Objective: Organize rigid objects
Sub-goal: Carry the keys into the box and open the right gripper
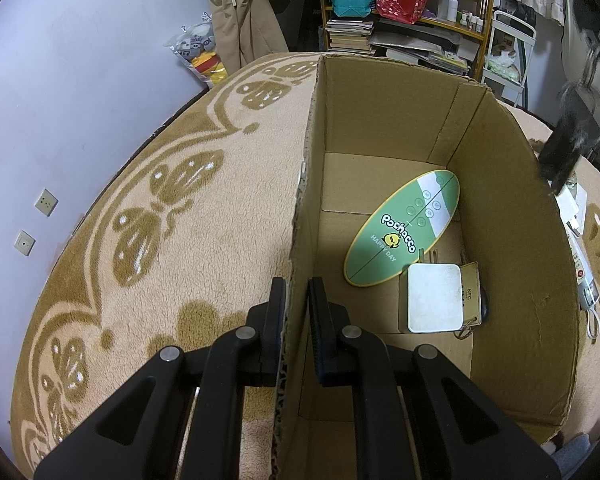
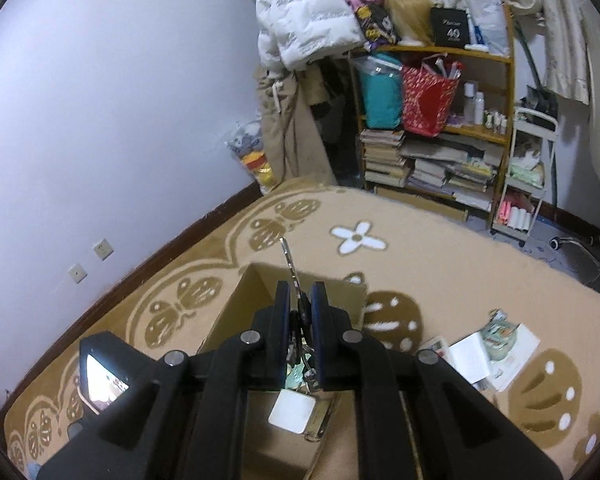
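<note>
A brown cardboard box (image 1: 508, 240) stands open on the carpet. Inside lie a green oval Pochacco board (image 1: 404, 228), a white square block (image 1: 434, 298) and a tan NFC tag (image 1: 471, 296). My left gripper (image 1: 298, 304) is shut on the box's left wall, one finger on each side. My right gripper (image 2: 300, 308) is shut on a bunch of keys (image 2: 290, 264), one key sticking up above the fingers, held above the box (image 2: 240, 300). The white block (image 2: 292, 411) shows below it. In the left wrist view the right gripper (image 1: 568, 136) hovers blurred over the box's right wall.
A patterned beige carpet (image 1: 160, 220) covers the floor. A remote and white items (image 1: 580, 256) lie right of the box. Papers and a small tin (image 2: 496, 344) lie on the carpet. A cluttered bookshelf (image 2: 432, 152) and white trolley (image 2: 528, 176) stand at the back.
</note>
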`<state>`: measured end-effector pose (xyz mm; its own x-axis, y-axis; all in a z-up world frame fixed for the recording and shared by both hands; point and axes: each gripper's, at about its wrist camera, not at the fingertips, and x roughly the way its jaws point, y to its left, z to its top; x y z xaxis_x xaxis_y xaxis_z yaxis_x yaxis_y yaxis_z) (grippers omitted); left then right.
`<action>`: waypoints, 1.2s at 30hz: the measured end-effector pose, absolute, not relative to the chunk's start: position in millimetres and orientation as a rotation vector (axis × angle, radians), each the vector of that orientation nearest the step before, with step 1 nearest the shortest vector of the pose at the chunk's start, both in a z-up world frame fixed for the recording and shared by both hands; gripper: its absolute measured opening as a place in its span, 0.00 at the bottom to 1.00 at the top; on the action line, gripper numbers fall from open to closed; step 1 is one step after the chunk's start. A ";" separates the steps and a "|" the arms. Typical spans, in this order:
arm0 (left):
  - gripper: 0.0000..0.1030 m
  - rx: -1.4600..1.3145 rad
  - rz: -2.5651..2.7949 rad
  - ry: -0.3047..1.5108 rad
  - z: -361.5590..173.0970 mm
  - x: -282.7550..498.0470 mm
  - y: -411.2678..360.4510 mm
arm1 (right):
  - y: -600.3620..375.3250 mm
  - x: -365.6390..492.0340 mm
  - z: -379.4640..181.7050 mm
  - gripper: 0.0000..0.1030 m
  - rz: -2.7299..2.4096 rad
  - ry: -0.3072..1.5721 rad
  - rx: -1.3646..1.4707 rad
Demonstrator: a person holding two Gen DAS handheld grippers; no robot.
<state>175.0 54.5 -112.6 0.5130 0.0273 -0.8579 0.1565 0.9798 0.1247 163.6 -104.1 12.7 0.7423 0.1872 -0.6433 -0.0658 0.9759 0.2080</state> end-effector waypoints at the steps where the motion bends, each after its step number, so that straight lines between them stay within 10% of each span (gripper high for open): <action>1: 0.11 0.195 -0.079 1.031 -112.7 174.7 54.4 | -101.2 164.1 7.4 0.11 0.146 0.735 0.179; 32: 0.11 0.196 -0.079 1.031 -112.4 175.3 52.1 | -96.0 164.7 -40.0 0.13 0.124 0.837 0.130; 36: 0.11 0.196 -0.079 1.030 -112.6 174.8 52.9 | -106.4 162.3 -31.2 0.43 0.087 0.812 0.106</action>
<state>174.8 52.9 -112.6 0.5135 0.0269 -0.8577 0.1573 0.9796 0.1249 162.3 -106.4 -31.2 0.6852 0.1182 -0.7187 -0.0367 0.9911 0.1281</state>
